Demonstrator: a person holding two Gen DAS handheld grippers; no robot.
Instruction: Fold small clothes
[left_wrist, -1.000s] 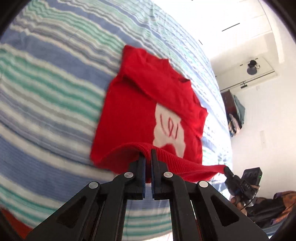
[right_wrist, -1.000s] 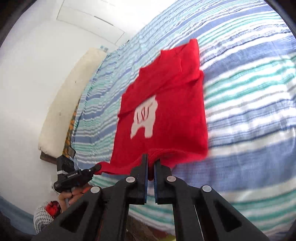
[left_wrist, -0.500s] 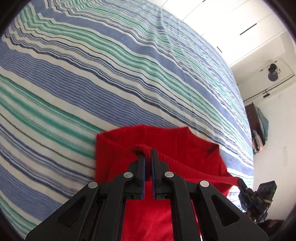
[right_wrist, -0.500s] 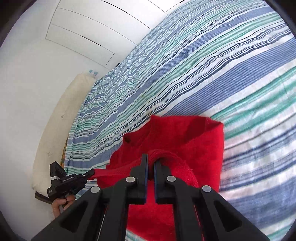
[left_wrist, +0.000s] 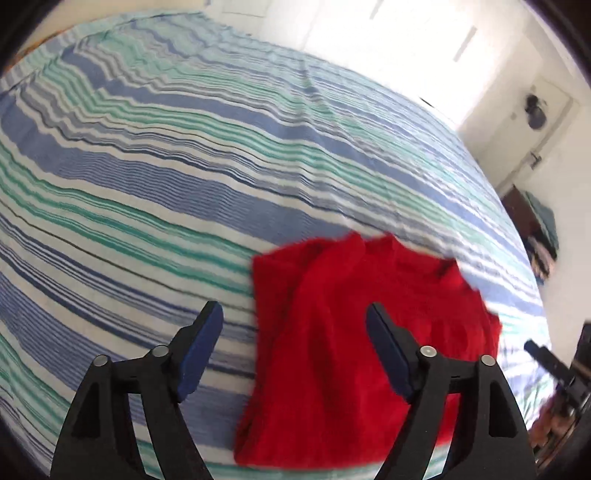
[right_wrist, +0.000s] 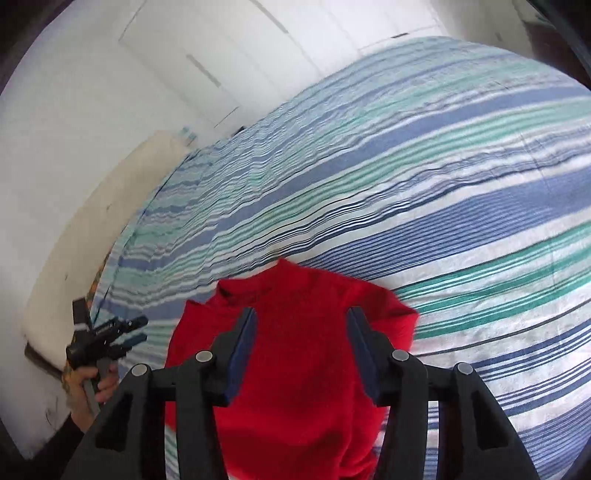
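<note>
- Red sweater lay folded over on the striped bedspread, its print hidden and the collar edge at the far end.
- Left gripper had its jaws spread wide, having just opened; nothing was pinched. The sweater's left edge lay below the gap between the jaws, with most of the cloth under and beyond the right jaw.
- Right gripper had its jaws parted too, having just opened, and it gripped nothing. The sweater lay straight below and ahead of the gap, wider than both jaws.
- From the right wrist view, a hand held the left gripper off to the left of the jaws, beside the sweater's edge.
- A cream headboard stood along the wall, far left of the jaws.
</note>
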